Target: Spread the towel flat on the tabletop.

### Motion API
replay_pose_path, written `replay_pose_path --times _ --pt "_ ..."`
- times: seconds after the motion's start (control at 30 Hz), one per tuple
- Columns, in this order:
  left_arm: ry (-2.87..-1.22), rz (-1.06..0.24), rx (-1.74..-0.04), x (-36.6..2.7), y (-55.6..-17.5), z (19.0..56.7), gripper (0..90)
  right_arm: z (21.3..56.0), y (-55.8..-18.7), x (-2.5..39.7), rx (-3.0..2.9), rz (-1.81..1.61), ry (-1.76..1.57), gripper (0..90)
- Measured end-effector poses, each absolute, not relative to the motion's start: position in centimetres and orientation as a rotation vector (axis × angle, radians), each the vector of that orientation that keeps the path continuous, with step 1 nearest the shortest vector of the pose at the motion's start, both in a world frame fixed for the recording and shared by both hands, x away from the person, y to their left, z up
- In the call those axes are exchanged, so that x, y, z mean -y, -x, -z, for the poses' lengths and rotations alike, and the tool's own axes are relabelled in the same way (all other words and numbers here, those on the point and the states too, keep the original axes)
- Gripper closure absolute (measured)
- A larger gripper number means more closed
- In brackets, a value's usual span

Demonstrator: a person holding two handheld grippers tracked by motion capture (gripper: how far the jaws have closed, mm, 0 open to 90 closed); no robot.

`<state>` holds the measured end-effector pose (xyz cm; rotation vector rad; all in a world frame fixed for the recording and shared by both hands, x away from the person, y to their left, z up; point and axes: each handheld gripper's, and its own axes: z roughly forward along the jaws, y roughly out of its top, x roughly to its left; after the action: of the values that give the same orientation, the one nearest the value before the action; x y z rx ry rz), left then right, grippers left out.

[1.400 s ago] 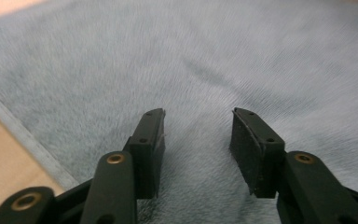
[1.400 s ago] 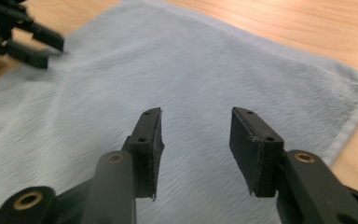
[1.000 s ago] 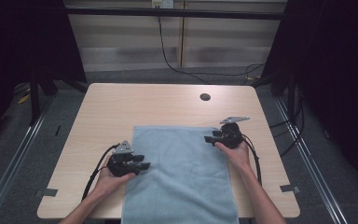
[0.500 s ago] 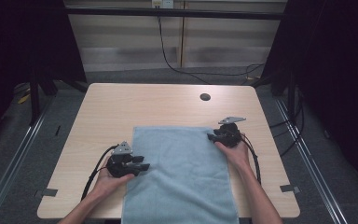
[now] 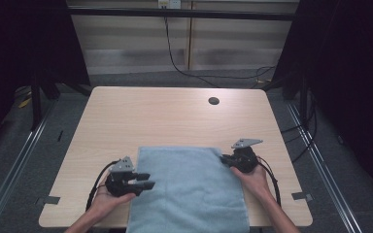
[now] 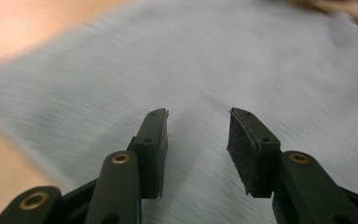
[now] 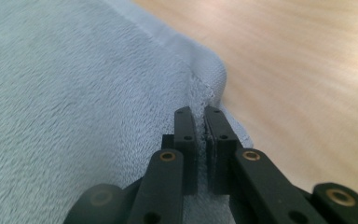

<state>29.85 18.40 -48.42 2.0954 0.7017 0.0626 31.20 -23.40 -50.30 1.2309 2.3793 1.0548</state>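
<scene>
Your landmark is the light-blue towel (image 5: 187,189), spread flat on the near half of the wooden table (image 5: 175,116), its near end reaching the table's front edge. Beyond the towel's far edge the tabletop is bare wood up to a small dark round hole (image 5: 213,101) near the far side, well apart from the cloth. A black cable (image 5: 175,53) hangs down behind the table, far from the towel. Nothing lies on the towel itself, and nothing blocks either of your hands.

Your left gripper (image 5: 143,180) sits at the towel's left edge, about midway along it, with its tips over the cloth. In the left gripper view its jaws stand well apart above the blue pile, with nothing between them.

Your right gripper (image 5: 225,160) is at the towel's far right corner. In the right gripper view its jaws are nearly together, with only a thin slit left, pinching the hem of that corner, which puckers up just ahead of the tips.
</scene>
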Motion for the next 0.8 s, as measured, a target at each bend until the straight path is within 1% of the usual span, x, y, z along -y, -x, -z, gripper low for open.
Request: replay_pose_path --times 0.07,0.13,0.17,0.23,0.27,0.3,0.37,0.43,0.5,0.6,0.63,0.67,0.73,0.8 --pt "-2.093 -0.112 -0.758 -18.3 -31.8 48.5 57.2 50.3 -30.5 23.6 -2.383 -1.060 -1.233 85.5" --pt "-2.071 -0.109 -0.834 -18.1 -33.8 48.7 55.8 50.3 -30.2 24.0 -2.384 -1.073 -1.238 85.5" --pt "-2.087 -0.115 -0.853 -17.8 -34.6 49.0 55.6 50.4 -30.1 24.1 -2.378 -1.090 -1.244 85.5" --pt "-2.104 -0.190 -0.863 -17.4 -35.4 49.6 55.2 50.4 -30.1 24.3 -2.371 -1.108 -1.260 85.5" --pt "-2.099 -0.163 -0.887 -17.5 -35.8 50.1 55.1 50.4 -30.1 24.3 -2.372 -1.108 -1.261 85.4" --pt "-2.108 -0.150 -0.896 -17.6 -36.0 50.4 54.0 50.4 -30.1 24.2 -2.371 -1.108 -1.262 85.4" --pt "-2.107 -0.208 -0.890 -17.9 -35.9 50.4 53.3 50.5 -30.1 24.3 -2.374 -1.113 -1.258 85.3" --pt "-2.097 -0.210 -0.893 -18.2 -36.0 50.4 51.5 50.5 -30.1 24.4 -2.375 -1.119 -1.266 85.2" --pt "-2.114 -0.260 -0.897 -18.3 -36.0 50.6 51.5 50.5 -30.1 24.4 -2.371 -1.128 -1.271 84.8" --pt "-2.129 -0.296 -0.884 -18.1 -35.7 50.6 50.0 50.5 -30.1 24.4 -2.370 -1.130 -1.276 84.8" --pt "-2.143 -0.310 -0.867 -18.0 -35.5 50.6 50.6 50.6 -30.2 24.4 -2.368 -1.136 -1.276 84.9" --pt "-2.149 -0.303 -0.856 -18.0 -35.4 50.6 53.3 50.6 -30.2 24.4 -2.369 -1.138 -1.279 84.9" --pt "-2.131 -0.238 -0.826 -18.4 -35.2 50.7 64.2 50.6 -30.3 24.5 -2.369 -1.141 -1.281 84.9" --pt "-2.129 -0.199 -0.805 -18.7 -35.2 50.7 70.7 50.6 -30.3 24.5 -2.368 -1.147 -1.293 84.9"
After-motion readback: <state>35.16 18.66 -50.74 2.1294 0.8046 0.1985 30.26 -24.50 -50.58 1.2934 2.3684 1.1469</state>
